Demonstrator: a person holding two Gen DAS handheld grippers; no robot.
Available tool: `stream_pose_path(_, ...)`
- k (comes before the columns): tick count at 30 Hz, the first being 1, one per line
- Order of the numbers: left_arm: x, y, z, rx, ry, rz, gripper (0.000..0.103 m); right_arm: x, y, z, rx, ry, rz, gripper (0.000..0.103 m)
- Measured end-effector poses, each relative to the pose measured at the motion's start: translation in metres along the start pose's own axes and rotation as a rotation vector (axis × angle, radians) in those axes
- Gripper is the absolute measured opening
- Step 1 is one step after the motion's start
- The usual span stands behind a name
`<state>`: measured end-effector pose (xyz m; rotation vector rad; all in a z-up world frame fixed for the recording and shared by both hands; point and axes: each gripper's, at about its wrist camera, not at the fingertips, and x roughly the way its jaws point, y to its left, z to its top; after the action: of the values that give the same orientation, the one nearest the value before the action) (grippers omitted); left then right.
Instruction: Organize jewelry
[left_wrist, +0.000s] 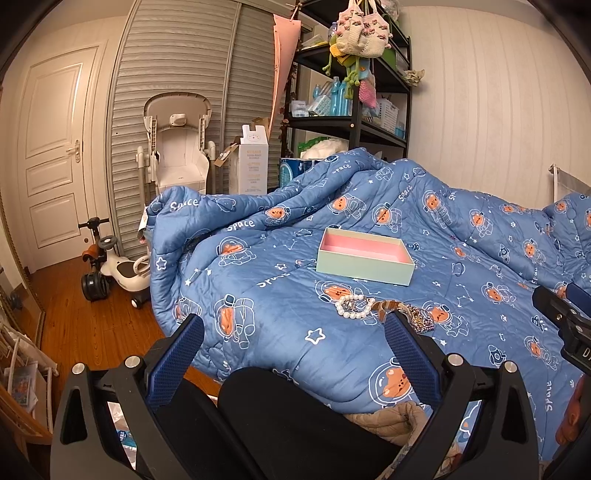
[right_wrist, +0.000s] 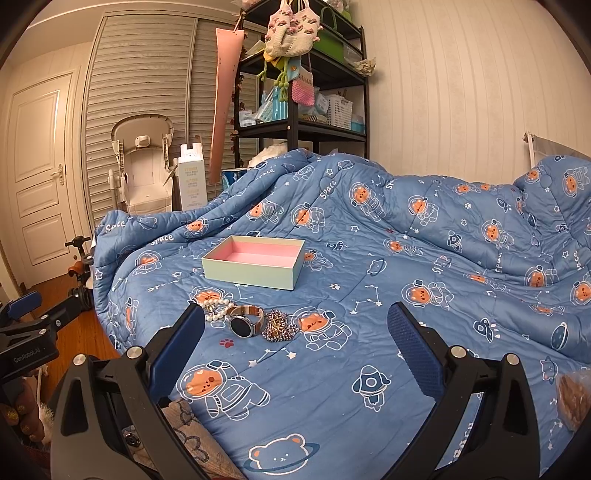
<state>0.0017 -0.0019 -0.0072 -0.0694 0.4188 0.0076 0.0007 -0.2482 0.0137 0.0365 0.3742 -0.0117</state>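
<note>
An open mint-green box with a pink inside (left_wrist: 364, 258) (right_wrist: 255, 263) sits empty on the blue quilt. In front of it lie a white pearl bracelet (left_wrist: 352, 307) (right_wrist: 217, 311), a watch with a dark round face (right_wrist: 244, 322) (left_wrist: 388, 306) and a sparkly chain piece (right_wrist: 277, 325) (left_wrist: 421, 318), close together. My left gripper (left_wrist: 295, 343) is open and empty, near the bed's edge, short of the jewelry. My right gripper (right_wrist: 295, 332) is open and empty, with the jewelry just beyond its left finger (right_wrist: 177, 343).
The blue space-bear quilt (right_wrist: 406, 258) covers the bed, bunched up at the back. A black shelf rack (left_wrist: 354, 92) stands behind it. A high chair (left_wrist: 177, 147), a ride-on toy (left_wrist: 114, 266) and a door (left_wrist: 51, 155) are at left on the wooden floor.
</note>
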Motion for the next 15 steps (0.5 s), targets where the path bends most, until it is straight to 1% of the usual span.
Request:
stream_pose_path(11, 0.0002, 0.0001, 0.0001, 0.001, 0.001, -0.001, 0.096, 0.0011, 0.0012, -0.0014, -0.002, 0.002, 0.001, 0.098)
stream_pose_path(15, 0.0014, -0.0075, -0.005, 0.003, 0.002, -0.003, 0.096, 0.0012, 0.0013, -0.001, -0.002, 0.002, 0.002, 0.098)
